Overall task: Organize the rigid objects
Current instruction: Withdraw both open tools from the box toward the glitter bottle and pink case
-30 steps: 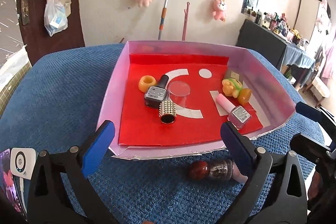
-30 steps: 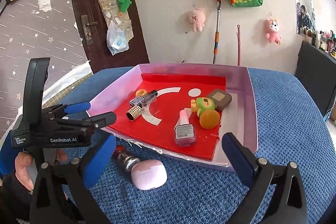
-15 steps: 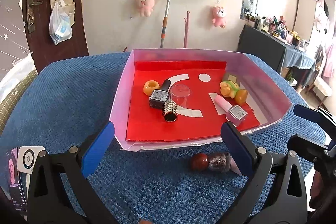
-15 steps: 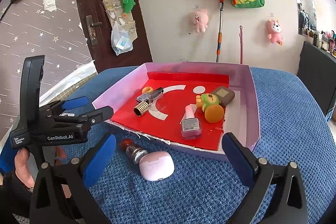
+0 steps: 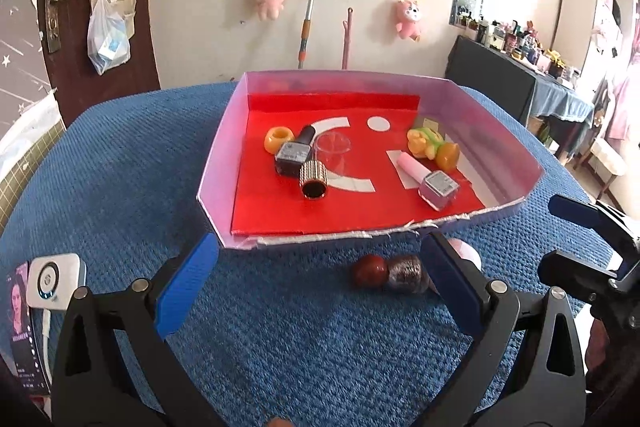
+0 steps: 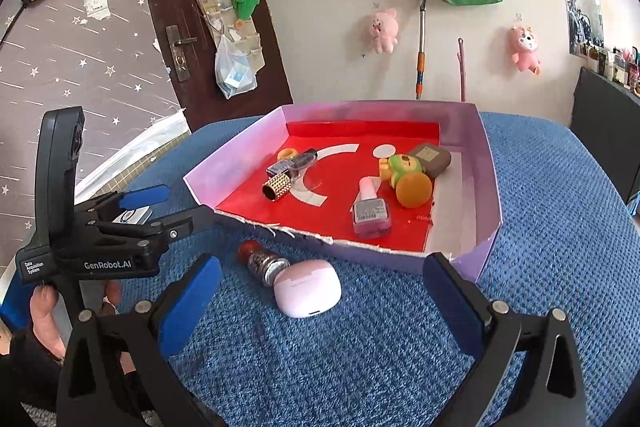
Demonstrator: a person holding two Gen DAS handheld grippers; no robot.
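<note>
A pink tray (image 5: 218, 155) with a red floor holds an orange ring (image 5: 279, 139), a dark nail polish bottle (image 5: 295, 157), a clear cup (image 5: 332, 147), a gold studded tube (image 5: 314, 181), a pink nail polish bottle (image 5: 434, 181) and a yellow-green toy (image 5: 426, 142). In front of the tray, on the blue cloth, lie a red-capped glitter bottle (image 6: 262, 261) and a pink case (image 6: 308, 289), touching each other. My right gripper (image 6: 320, 279) is open, just short of the case. My left gripper (image 5: 320, 267) is open, with the bottle (image 5: 388, 273) near its right finger.
A brown case (image 6: 430, 159) sits in the tray's far right corner. A white device (image 5: 54, 283) and a phone (image 5: 24, 323) lie at the cloth's left edge. A hand (image 6: 44, 323) holds the left gripper's handle. Blue cloth (image 6: 560, 247) spreads right of the tray (image 6: 490, 187).
Both grippers have drawn back from the tray, which now looks smaller and farther. Both stay open, and the bottle and case have not moved.
</note>
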